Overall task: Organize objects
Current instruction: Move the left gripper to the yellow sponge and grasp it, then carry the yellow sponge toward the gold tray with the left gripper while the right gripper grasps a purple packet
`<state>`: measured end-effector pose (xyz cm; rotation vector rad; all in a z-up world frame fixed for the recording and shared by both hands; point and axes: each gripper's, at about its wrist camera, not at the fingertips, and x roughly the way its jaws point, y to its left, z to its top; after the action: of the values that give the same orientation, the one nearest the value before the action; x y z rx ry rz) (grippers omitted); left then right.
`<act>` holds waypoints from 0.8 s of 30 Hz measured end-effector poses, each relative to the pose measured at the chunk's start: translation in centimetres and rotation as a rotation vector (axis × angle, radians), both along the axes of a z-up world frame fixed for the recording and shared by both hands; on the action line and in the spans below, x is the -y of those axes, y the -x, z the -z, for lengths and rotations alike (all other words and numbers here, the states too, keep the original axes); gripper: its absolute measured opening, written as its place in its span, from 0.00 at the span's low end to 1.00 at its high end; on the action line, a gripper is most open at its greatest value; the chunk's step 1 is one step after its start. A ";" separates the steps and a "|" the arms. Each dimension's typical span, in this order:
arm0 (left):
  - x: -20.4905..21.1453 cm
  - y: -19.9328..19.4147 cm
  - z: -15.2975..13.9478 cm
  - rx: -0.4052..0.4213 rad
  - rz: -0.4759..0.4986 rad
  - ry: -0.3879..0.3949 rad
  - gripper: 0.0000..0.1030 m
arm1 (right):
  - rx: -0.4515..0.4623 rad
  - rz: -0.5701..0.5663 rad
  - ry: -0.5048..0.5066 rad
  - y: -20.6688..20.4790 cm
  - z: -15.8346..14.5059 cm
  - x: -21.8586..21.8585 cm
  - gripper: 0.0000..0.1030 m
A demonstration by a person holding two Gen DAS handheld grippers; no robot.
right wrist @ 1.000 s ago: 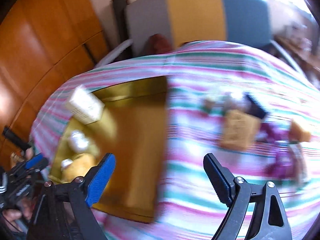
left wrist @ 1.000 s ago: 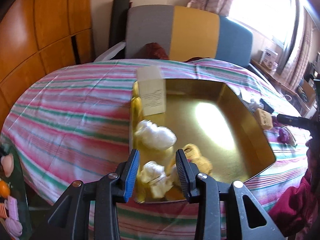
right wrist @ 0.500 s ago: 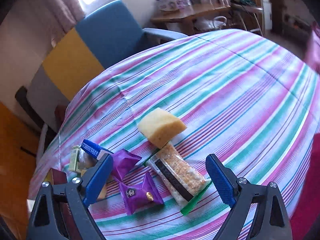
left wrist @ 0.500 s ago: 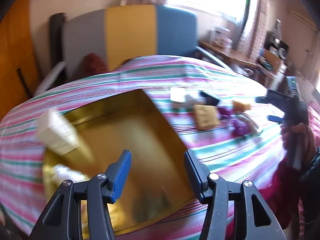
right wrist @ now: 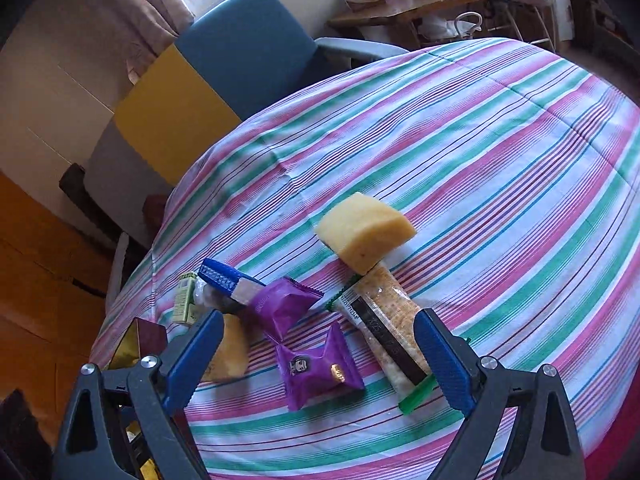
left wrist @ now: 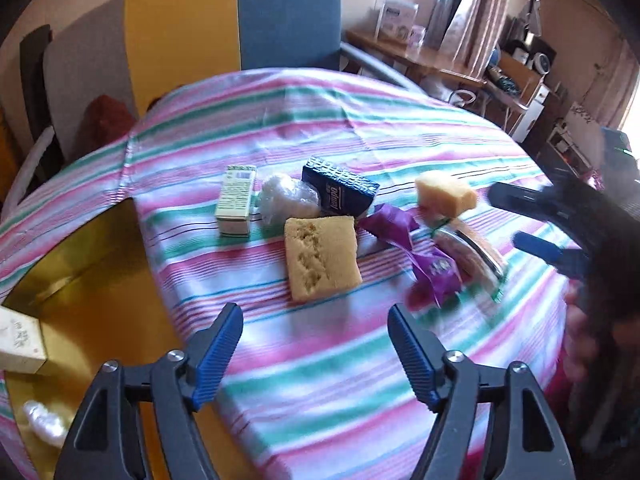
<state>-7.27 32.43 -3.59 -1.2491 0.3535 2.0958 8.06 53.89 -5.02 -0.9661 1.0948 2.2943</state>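
My left gripper (left wrist: 315, 320) hovers over the striped cloth just short of a flat yellow sponge (left wrist: 322, 258), its jaws opening with nothing between them. Behind the sponge lie a green-white box (left wrist: 236, 204), a clear-wrapped white lump (left wrist: 286, 200) and a dark blue packet (left wrist: 340, 192). My right gripper (right wrist: 318, 320) hangs above a purple packet (right wrist: 320, 372), jaws opening and touching nothing. A second purple packet (right wrist: 282, 304), a cracker bar (right wrist: 384, 332) and a yellow sponge wedge (right wrist: 362, 232) lie around it. The gold tin (left wrist: 80, 272) sits at the left.
Inside the tin stand a cream box (left wrist: 20, 340) and a white wrapped piece (left wrist: 42, 424). A grey, yellow and blue chair (left wrist: 240, 20) backs the round table. A hand with the right gripper (left wrist: 524, 222) is at the right edge. Cluttered shelves stand beyond.
My left gripper swung right from over the tin to the pile on the cloth, and its jaws spread wide. The right gripper turned from the tin to the packets, then held still.
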 end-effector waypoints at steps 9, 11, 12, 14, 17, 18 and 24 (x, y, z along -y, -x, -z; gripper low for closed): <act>-4.7 4.3 5.1 0.090 -0.060 0.057 0.81 | -0.029 -0.005 0.024 0.4 -0.1 -0.1 0.96; -5.1 5.2 6.3 0.138 -0.075 0.048 0.61 | -0.028 -0.011 0.024 0.5 0.0 0.0 0.96; -4.9 5.5 6.7 0.157 -0.096 0.048 0.53 | -0.029 -0.008 0.021 0.5 -0.1 -0.1 0.96; -4.5 4.8 6.4 0.148 -0.086 0.024 0.52 | -0.030 -0.006 0.014 0.4 -0.1 -0.1 0.96; -3.6 2.2 5.4 0.112 -0.029 0.000 0.52 | -0.026 0.032 -0.009 0.0 -0.3 -0.5 0.93; -3.1 0.9 5.0 0.087 -0.008 -0.001 0.52 | -0.033 0.057 -0.008 -0.4 -0.4 -0.8 0.92; -0.4 -5.1 3.7 0.022 0.095 -0.014 0.52 | -0.032 0.087 0.037 -0.8 0.1 -1.6 0.85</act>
<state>-2.16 32.85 -7.30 -1.2229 0.3804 1.9998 8.90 55.49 -5.09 -0.8807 1.1733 2.2339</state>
